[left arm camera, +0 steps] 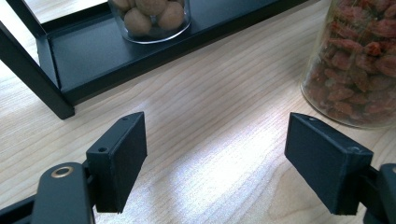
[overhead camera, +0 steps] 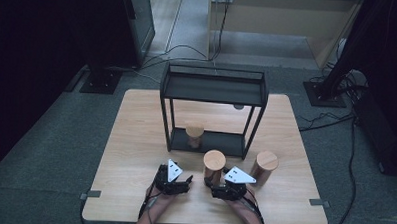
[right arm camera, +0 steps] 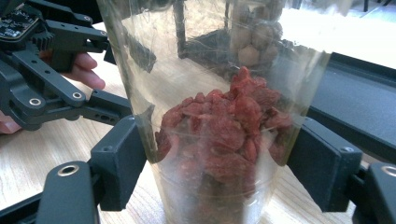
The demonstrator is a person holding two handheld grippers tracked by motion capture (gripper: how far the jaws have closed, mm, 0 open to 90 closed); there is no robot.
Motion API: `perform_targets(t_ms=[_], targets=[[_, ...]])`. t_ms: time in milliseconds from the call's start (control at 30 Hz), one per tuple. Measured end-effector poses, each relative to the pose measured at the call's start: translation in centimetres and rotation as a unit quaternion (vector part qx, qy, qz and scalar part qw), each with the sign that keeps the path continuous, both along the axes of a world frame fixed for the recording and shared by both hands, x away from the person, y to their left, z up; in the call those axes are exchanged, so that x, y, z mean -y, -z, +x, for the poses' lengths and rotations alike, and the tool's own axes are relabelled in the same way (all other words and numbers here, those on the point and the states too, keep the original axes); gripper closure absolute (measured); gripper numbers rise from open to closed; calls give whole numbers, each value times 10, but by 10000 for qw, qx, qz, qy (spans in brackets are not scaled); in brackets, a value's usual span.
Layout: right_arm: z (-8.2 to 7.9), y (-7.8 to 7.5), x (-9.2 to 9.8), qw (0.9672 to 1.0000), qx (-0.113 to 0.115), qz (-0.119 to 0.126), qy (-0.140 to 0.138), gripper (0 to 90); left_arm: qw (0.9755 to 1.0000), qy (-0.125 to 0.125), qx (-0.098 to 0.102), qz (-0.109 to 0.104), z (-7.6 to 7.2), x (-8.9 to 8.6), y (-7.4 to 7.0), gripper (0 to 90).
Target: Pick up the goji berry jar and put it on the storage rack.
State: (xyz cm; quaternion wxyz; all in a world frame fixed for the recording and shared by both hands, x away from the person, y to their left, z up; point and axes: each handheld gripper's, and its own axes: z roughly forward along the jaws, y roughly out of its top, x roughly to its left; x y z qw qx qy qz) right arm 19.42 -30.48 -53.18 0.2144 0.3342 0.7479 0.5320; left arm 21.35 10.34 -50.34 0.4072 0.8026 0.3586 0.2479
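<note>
right claw [right arm camera: 219, 172] grips berry jar [right arm camera: 219, 140], its lid cut off.

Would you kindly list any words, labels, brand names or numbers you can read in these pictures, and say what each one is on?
None: no readable text anywhere.
Jar of red dried fruit: clear wall, no label.
Jar of nuts on the black shelf: no label.
Wooden lids: plain.
Circuit board on the left hand-held gripper: markings too small and blurred to read.
</note>
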Motion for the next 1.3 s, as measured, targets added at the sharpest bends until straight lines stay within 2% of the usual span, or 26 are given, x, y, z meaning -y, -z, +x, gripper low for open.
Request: perform_targets(t_ms=[100,267,767,1000,1133,1300], targets=[[-2,0,-1,10000,74,-42,26,248,10000,-1,-12,-3,0,0,0,210],[0,-1,2,10000,-14,77,43,248,10000,3,-4,7,0,0,0,210],[-3,-7,0,9999,94,-40,131,248,9999,21,45,104,-1,4,0,210],[-2,-7,-3,9998,42,-45,202,249,9999,38,56,133,-2,4,0,210],[-5,-5,-4,9996,132,-99,226,249,9999,50,42,101,-1,3,0,210],[-8,-6,-4,9993,251,-32,260,249,9999,44,23,107,-1,3,-1,210]])
